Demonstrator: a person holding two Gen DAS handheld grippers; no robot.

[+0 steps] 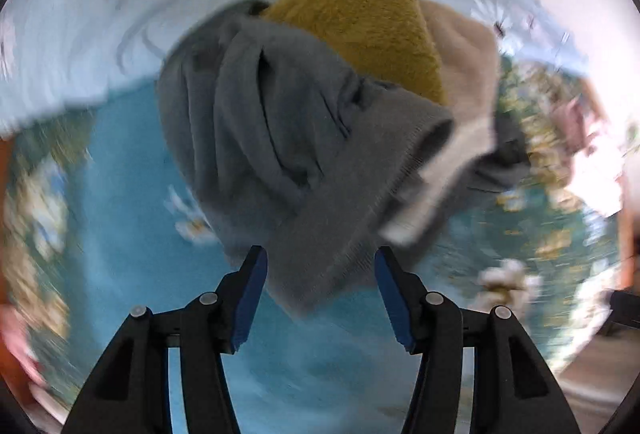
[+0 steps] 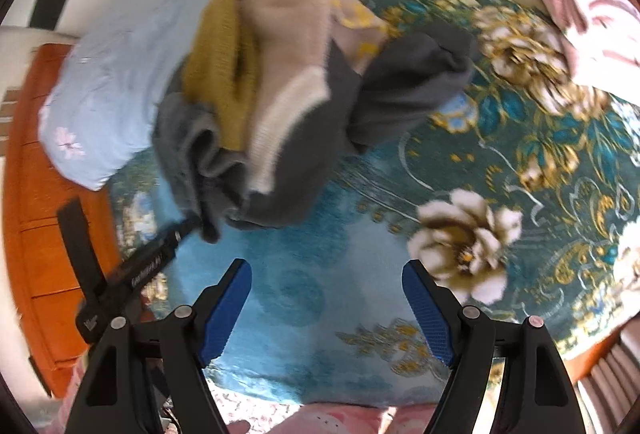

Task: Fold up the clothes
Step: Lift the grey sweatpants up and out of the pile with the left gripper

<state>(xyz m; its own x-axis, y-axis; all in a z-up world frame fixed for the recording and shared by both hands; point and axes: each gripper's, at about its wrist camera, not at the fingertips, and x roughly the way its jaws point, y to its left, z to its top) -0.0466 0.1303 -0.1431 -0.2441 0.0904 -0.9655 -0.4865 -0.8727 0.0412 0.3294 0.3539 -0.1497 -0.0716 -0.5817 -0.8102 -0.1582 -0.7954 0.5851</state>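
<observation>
A heap of clothes lies on the bed: a grey garment (image 1: pixel 256 122), a mustard knit (image 1: pixel 368 26) and a beige piece with a white band (image 1: pixel 460 82). My left gripper (image 1: pixel 320 286) points down at the heap, blurred. Its jaws stand apart, and a grey ribbed sleeve end (image 1: pixel 320 254) lies between the fingers without being pinched. In the right wrist view the same heap (image 2: pixel 288 106) sits ahead of my right gripper (image 2: pixel 326 298), which is open over bare blanket with nothing between its fingers. The left gripper's black body (image 2: pixel 140 266) reaches the heap's grey edge from the left.
A teal blanket (image 2: pixel 500 162) with gold and white flowers covers the bed. A pale blue pillow (image 2: pixel 112 74) with daisies lies behind the heap. A pink striped garment (image 2: pixel 592 22) sits at the far right. An orange wooden frame (image 2: pixel 44 234) borders the left side.
</observation>
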